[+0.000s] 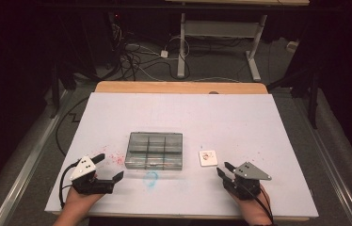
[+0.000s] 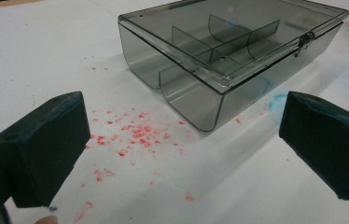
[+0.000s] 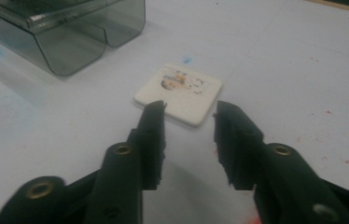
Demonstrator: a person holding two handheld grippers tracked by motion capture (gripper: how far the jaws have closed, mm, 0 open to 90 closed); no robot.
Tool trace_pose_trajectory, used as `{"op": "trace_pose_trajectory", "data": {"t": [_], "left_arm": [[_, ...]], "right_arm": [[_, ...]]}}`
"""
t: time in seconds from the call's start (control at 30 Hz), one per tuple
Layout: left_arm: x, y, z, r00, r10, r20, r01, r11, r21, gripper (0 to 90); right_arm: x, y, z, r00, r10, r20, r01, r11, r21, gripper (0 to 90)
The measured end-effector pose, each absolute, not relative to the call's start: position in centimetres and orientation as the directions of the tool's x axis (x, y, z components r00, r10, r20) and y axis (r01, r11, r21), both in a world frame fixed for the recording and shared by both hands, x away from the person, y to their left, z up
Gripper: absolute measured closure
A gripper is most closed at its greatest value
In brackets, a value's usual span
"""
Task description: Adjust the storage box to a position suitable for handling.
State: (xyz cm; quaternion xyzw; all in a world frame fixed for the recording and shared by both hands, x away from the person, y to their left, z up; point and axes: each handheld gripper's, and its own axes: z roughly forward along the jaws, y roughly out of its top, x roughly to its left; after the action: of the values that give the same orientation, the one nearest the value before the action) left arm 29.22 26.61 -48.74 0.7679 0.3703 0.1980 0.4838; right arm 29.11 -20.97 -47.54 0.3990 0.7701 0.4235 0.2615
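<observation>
Right gripper (image 3: 189, 116), part open and holding nothing, sits at the near right with a small white square tile (image 3: 178, 93) lying flat just beyond its tips, so this hand is the nearer one. Left gripper (image 1: 109, 166), spread wide and empty, rests near left. Farther off, centre, stands a smoky clear plastic compartment box (image 1: 154, 150), lid closed, amid red flecks (image 2: 135, 133).
</observation>
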Motion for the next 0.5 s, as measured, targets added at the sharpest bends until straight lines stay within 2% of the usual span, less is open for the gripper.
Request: {"op": "trace_pose_trajectory", "data": {"t": [0.1,0.13,0.2,0.23,0.5], "left_arm": [[29.3,26.6,-48.7,0.648,0.76,-0.057,0.382,-0.258,0.888,1.4],[29.3,26.6,-48.7,0.648,0.759,-0.061,0.385,-0.257,0.886,1.4],[29.3,26.6,-48.7,0.647,0.76,-0.062,0.386,-0.256,0.886,1.4],[29.3,26.6,-48.7,0.648,0.759,-0.061,0.385,-0.257,0.887,1.4],[29.3,26.6,-48.8,0.653,0.754,-0.065,0.387,-0.259,0.885,1.5]], "right_arm": [[29.9,-20.6,-47.5,-0.582,0.813,-0.003,0.432,0.312,0.846,76.8],[30.2,-20.3,-47.5,-0.593,0.805,0.0,0.437,0.322,0.84,81.4],[30.3,-20.1,-47.6,-0.603,0.798,-0.002,0.436,0.331,0.837,83.3],[30.9,-19.4,-47.6,-0.614,0.789,0.0,0.444,0.346,0.827,88.3],[32.3,-16.5,-47.3,-0.637,0.771,0.004,0.451,0.368,0.813,88.7]]}}
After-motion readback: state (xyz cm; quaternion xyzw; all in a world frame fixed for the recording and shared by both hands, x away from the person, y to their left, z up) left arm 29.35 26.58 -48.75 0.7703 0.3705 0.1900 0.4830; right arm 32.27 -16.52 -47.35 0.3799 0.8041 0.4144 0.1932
